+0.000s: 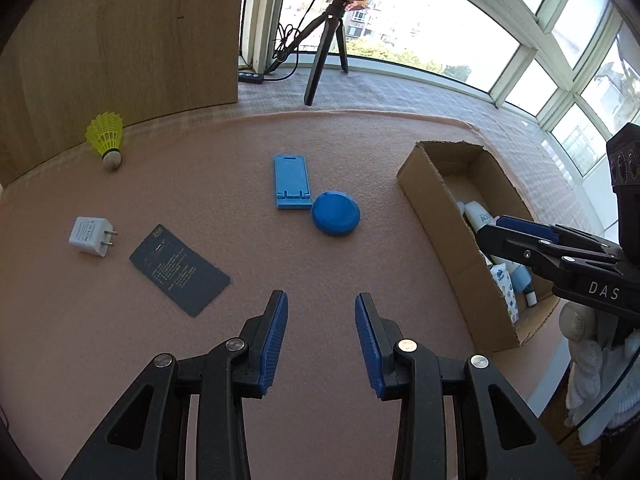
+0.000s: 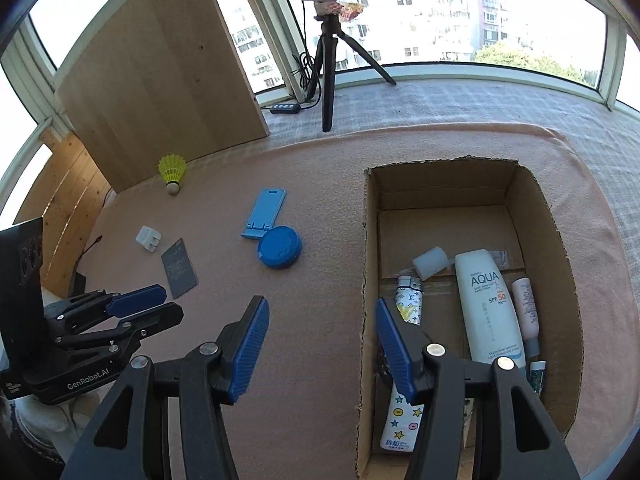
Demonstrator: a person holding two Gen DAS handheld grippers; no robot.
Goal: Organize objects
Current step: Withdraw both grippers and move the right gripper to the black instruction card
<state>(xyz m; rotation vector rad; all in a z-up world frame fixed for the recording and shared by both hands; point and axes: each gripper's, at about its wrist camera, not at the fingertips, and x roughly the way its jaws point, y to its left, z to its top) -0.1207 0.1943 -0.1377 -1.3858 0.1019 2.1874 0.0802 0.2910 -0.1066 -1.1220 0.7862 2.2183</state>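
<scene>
Left tongs (image 1: 321,296) closest, at 6 o'clock, half wide, holding nothing. Right tongs (image 2: 320,302) the same in their own view: half wide, empty, hanging over the left wall of the cardboard box (image 2: 556,240). Box at 3 o'clock from the left tongs, with a sunscreen bottle (image 2: 488,304) and small tubes inside.

Not yet in the box, out on the pink mat (image 1: 240,140):
- round blue disc (image 1: 335,214) at 12 o'clock, touching the blue phone stand (image 1: 291,182)
- dark card (image 1: 180,268) and white plug (image 1: 90,236) at 9
- yellow shuttlecock (image 1: 106,136) far off at 10

Possible trouble:
- Grabbing the disc may drag the stand along.
- Flat, thin card may slip under the pads.
- Hard pinch may squash the shuttlecock.
- Tongs close together, so may bump.
</scene>
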